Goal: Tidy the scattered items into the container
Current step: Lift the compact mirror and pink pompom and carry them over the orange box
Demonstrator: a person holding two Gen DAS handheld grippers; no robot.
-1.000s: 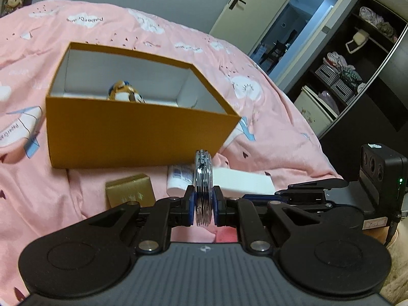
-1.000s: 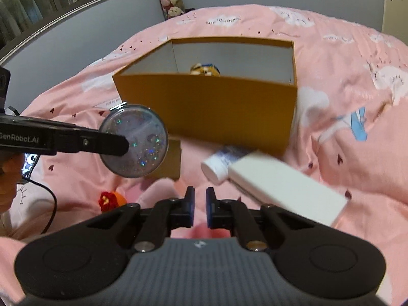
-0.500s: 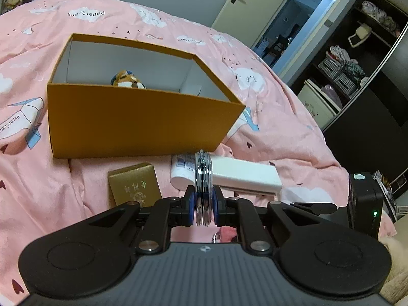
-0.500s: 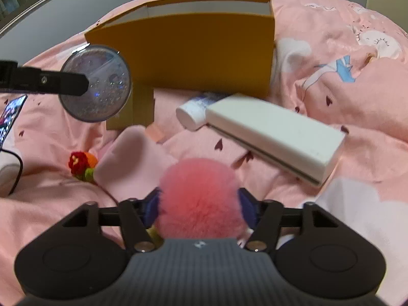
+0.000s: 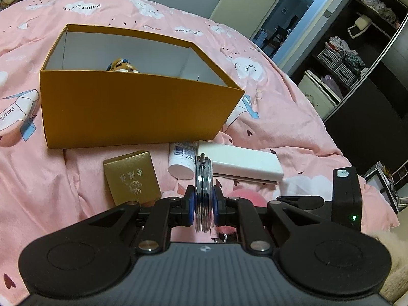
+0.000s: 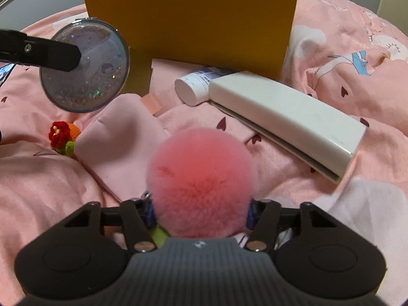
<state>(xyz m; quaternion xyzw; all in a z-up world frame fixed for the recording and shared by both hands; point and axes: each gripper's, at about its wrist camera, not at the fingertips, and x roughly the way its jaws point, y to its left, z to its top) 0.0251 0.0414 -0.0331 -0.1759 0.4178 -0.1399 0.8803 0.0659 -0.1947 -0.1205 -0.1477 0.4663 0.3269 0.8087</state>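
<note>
Now we are closing the right gripper (image 6: 200,213) on the pink pompom (image 6: 201,178), which sits between its jaws on the bed (image 6: 38,186); the fur bulges past both blue pads (image 6: 150,214), so we judge contact is being made but cannot tell how firm it is. The left gripper (image 5: 203,209) has its jaws clamped on the glitter disc (image 5: 203,193), held edge-on above the bedding in front of the orange box (image 5: 132,112).

Advice for this step: let the pads sink through the fluff to the core before lifting, since loose fur alone will likely slip. Lift straight up, clear of the pink cloth (image 6: 119,137) beside it, and watch for a keyring or cord trailing underneath.

Materials noted:
- pompom: round, soft, long-pile, compressible.
- disc (image 6: 84,66): flat, circular, clear rigid shell with glitter inside, metallic rim.
- box: stiff card, open top, white lining, a small plush toy (image 5: 122,66) already inside.
- white case (image 6: 285,117): long, hard, smooth, rounded edges.
- white tube (image 6: 196,86): cylindrical, printed label, flat cap.
- gold carton (image 5: 131,178): small, glossy, embossed.
- crochet flower (image 6: 62,135): knitted yarn, red and orange.
</note>
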